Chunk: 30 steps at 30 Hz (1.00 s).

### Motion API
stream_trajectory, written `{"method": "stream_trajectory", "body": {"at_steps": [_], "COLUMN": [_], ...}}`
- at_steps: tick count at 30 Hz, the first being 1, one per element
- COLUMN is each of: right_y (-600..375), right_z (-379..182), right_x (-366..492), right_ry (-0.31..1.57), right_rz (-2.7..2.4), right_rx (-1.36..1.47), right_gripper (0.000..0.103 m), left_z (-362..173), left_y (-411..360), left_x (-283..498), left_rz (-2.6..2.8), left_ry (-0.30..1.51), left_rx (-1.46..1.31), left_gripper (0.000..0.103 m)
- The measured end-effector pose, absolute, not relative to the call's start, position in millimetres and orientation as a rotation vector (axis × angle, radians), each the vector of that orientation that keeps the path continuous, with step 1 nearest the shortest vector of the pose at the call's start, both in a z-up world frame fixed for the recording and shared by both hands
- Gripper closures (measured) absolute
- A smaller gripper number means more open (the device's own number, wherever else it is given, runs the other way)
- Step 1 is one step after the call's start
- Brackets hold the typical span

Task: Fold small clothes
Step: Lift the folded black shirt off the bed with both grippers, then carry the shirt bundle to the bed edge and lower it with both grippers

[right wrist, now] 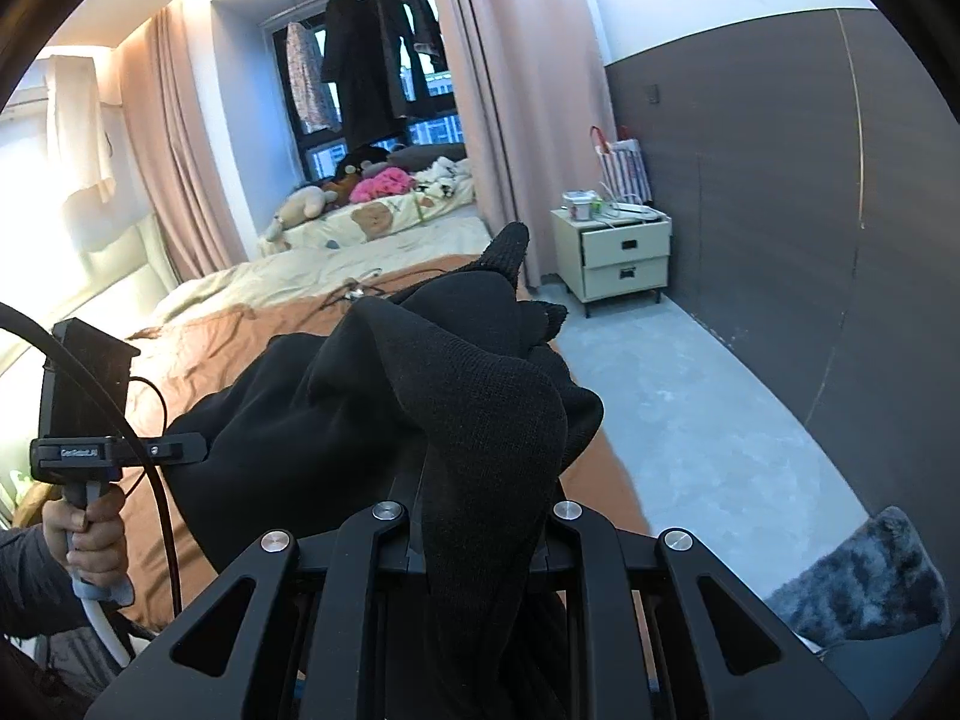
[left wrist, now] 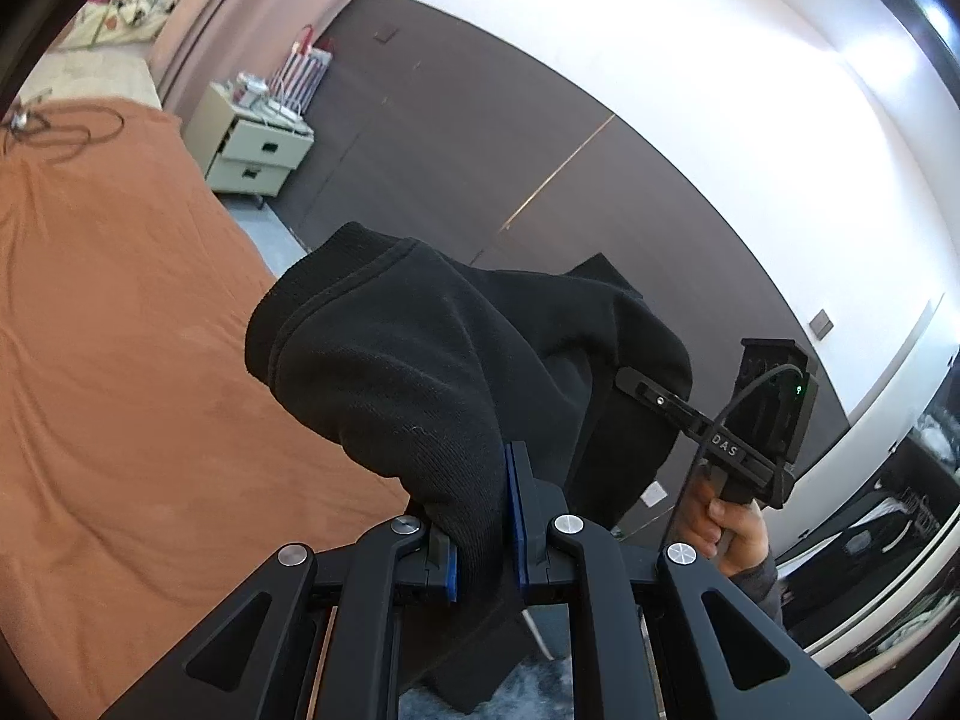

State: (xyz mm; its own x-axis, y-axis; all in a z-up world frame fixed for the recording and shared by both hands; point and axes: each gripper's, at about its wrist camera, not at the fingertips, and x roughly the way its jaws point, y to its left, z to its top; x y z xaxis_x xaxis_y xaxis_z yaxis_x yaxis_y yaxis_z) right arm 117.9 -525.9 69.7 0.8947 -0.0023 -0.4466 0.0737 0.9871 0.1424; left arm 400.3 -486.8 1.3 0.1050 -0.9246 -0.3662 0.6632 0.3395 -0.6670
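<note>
Both grippers are up in the air with one black knit garment [left wrist: 432,372] strung between them, held above the orange bedspread [left wrist: 120,360]. From the left wrist, the left gripper [left wrist: 486,534] has its blue-padded fingers [left wrist: 515,516] pressed in on a thick fold of the cloth, which bulges up over them and hangs down below. Across the frame, the right gripper [left wrist: 636,381] shows side-on, its tip buried in the far edge of the same garment, with the person's right hand [left wrist: 729,525] wrapped round the handle. This view also catches the white upper wall and dark panelling, which fill most of its background.

Switch to the right wrist and the picture flips: the right gripper [right wrist: 480,516] has cloth [right wrist: 480,396] draped so heavily over its fingers that the pads are hidden, though the fabric runs straight down between them, pinched. The left gripper [right wrist: 192,450] now appears at the left edge, nose into the garment, the left hand [right wrist: 90,531] gripping below. Only this view opens up the room: the pale nightstand [right wrist: 618,255], pink curtain [right wrist: 516,90], a window with clothes hung before it [right wrist: 360,60], soft toys [right wrist: 372,183] on the far bedding, grey floor [right wrist: 690,420]
</note>
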Motion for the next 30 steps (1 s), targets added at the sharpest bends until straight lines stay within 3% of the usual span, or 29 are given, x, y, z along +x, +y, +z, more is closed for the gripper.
{"method": "stream_trajectory", "body": {"at_steps": [11,20,21,22,23,24,25,30], "right_y": [-538,-528,-525,-526,-524,-525,-525,-516], "right_z": [60,57,52,45,38,33,31,32], "right_x": [187,263,275,282,291,292,293,269], "right_ry": [0.607,0.656,0.674,0.701,0.727,0.732,0.732,0.718], "right_rz": [-0.104,-0.122,-0.153,-0.192,-0.265,-0.296,-0.308,-0.308], "right_rx": [0.161,0.182,0.179,0.173,0.164,0.170,0.195,0.248], "right_gripper": [0.089,0.087,0.083,0.068,0.054,0.048,0.040,0.039], "left_z": [-48,-76,-85,-96,-108,-118,-128,-155], "left_y": [-533,-526,-526,-526,-526,-523,-519,-499], "left_x": [439,463,467,473,480,486,493,510], "left_rz": [-1.180,-1.053,-1.025,-1.001,-0.977,-0.951,-0.916,-0.906], "left_ry": [0.917,0.825,0.837,0.869,0.913,0.949,0.993,1.098], "left_rx": [-0.353,-0.285,-0.269,-0.253,-0.241,-0.236,-0.238,-0.338], "left_gripper": [0.090,0.088,0.083,0.079,0.068,0.055,0.051,0.037]}}
